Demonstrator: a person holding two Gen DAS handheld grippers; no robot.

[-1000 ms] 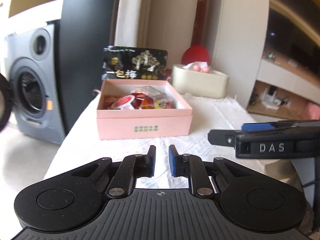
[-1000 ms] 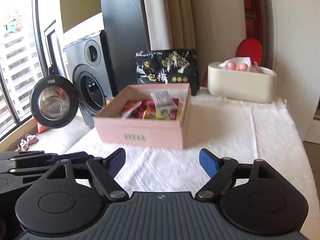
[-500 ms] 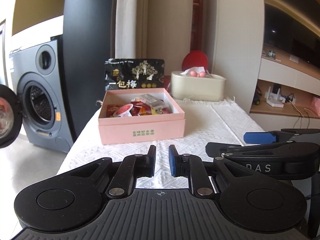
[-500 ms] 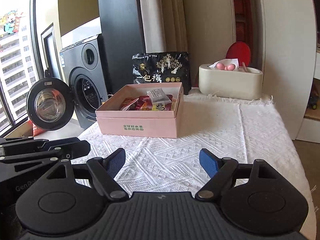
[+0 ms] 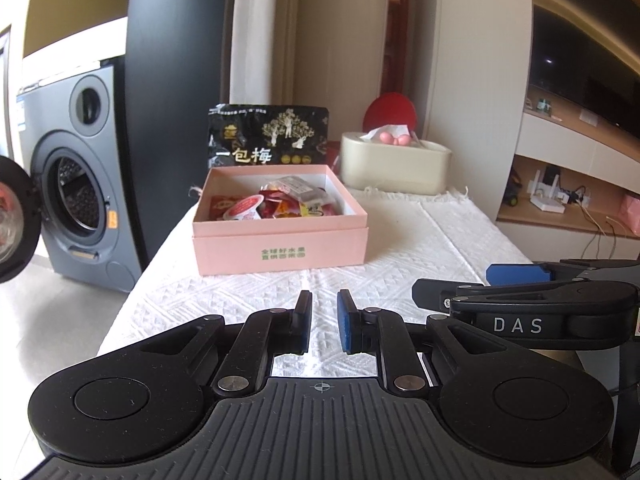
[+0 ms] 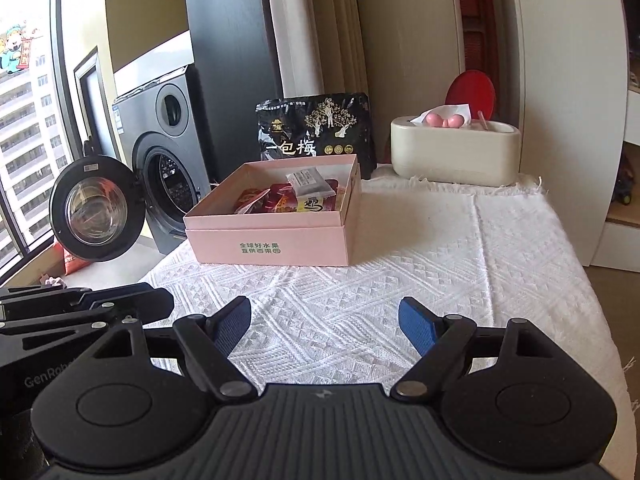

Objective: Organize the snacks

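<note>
An open pink box [image 5: 280, 246] [image 6: 272, 246] stands on the white tablecloth [image 5: 420, 240] [image 6: 440, 264] and holds several wrapped snacks [image 5: 280, 204] [image 6: 296, 196]. A black snack bag [image 5: 268, 136] [image 6: 316, 128] stands upright just behind it. My left gripper [image 5: 324, 320] is nearly closed with a narrow gap and holds nothing, well in front of the box. My right gripper [image 6: 326, 320] is open and empty, also in front of the box; it shows from the side in the left wrist view [image 5: 516, 276].
A cream tissue box [image 5: 394, 162] [image 6: 456, 152] with pink beads on top stands at the back right, a red round object [image 6: 470, 90] behind it. A grey washing machine [image 5: 72, 172] [image 6: 160, 160] with its door open stands left of the table. Shelves are on the right.
Both grippers have drawn back from the box and levelled out, so the box looks smaller and farther away. Neither gripper's opening has changed.
</note>
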